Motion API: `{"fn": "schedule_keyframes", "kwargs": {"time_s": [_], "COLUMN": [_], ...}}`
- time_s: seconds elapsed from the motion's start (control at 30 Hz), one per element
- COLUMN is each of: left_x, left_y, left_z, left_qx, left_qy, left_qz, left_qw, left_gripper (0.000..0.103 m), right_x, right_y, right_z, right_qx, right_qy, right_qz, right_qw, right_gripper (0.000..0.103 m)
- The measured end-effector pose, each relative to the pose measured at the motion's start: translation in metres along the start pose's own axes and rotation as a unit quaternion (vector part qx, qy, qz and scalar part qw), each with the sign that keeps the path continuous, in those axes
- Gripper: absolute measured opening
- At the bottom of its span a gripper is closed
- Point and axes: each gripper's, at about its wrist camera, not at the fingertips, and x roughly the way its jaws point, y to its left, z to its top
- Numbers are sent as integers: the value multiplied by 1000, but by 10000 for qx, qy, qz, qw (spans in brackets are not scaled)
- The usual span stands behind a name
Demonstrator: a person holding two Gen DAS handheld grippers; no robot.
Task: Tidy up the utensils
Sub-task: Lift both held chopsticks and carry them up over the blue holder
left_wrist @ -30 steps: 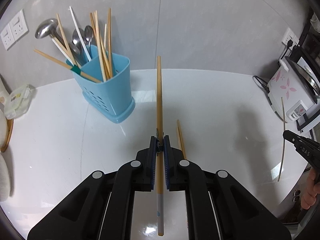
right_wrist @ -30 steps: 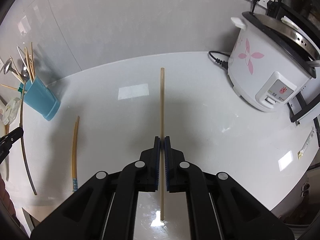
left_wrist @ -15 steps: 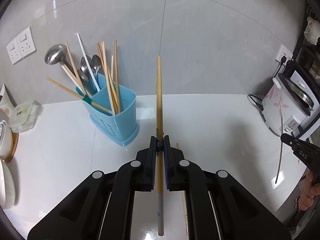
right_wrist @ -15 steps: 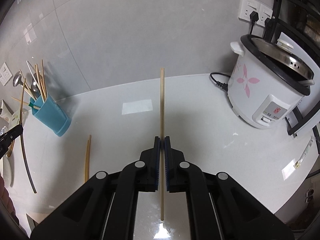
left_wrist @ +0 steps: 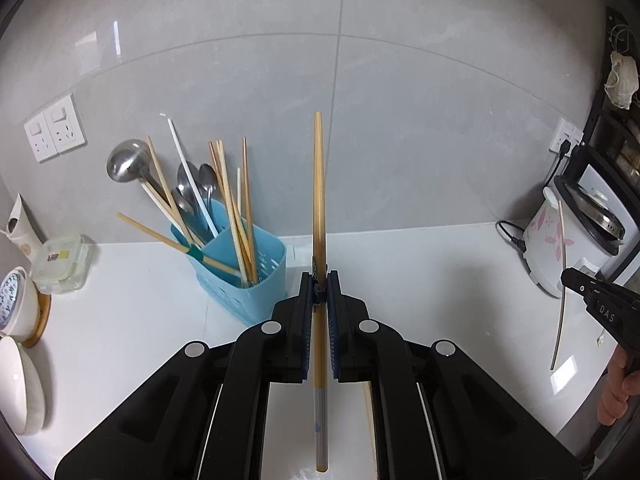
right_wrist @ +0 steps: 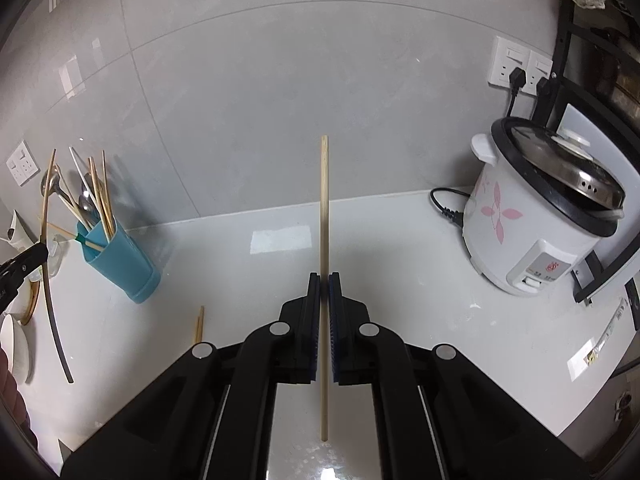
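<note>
Over the white counter [left_wrist: 120, 332], in the left wrist view, the left gripper [left_wrist: 320, 292] has its jaws pinched nearly together on a golden-brown chopstick [left_wrist: 318, 200]. The stick runs straight up the gap between the blue pads; its slim end rises past the fingertips against the grey wall and its grey-banded end hangs back between the black arms. Just left of the fingertips stands the blue utensil holder [left_wrist: 256, 280], crowded with chopsticks, a white stick, two spoons and a steel ladle [left_wrist: 124, 165], all leaning left or upright; one green-banded chopstick lies slantwise across its rim. Farther left sit a lidded clear box [left_wrist: 62, 262] and white bowls [left_wrist: 20, 388]. Part of another chopstick on the counter [left_wrist: 368, 404] shows between the gripper's arms. At the right edge, a hand holds the right gripper [left_wrist: 570, 280], which carries a pale stick upright in front of the rice cooker [left_wrist: 568, 248]. In the right wrist view, the right gripper [right_wrist: 325, 282] is shut tight on a pale thin chopstick [right_wrist: 325, 208], which passes up the middle between the pads, with both ends free. The blue holder stands well off to the left by the wall, the floral cooker well off to the right with its cord plugged into the wall socket [right_wrist: 516, 68]. A loose pair of chopsticks [right_wrist: 199, 328] lies on the counter just left of the gripper's arms, and the left gripper's tip shows at the far left edge with its stick.
</note>
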Motion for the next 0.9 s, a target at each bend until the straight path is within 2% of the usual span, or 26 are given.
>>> {"fn": "schedule_keyframes", "kwargs": {"time_s": [0.4, 0.67, 0.9], "left_x": [-11, -19, -5], "left_y": [20, 34, 51], "left_z": [29, 43, 54], "left_qx": [-248, -456, -619], "left_qy": [-527, -1052, -1173], "left_qz": [-29, 65, 191], "left_qw": [9983, 9934, 9910], "left_gripper": [6, 6, 6], "right_x": [-12, -6, 2], "right_y": [22, 39, 56], "right_z": [29, 40, 55], "right_qx": [-102, -132, -220], "right_qy": [-332, -426, -488], "right_qz": [114, 269, 380], "right_qw": [9993, 9986, 9978], "right_gripper": [3, 3, 4]}}
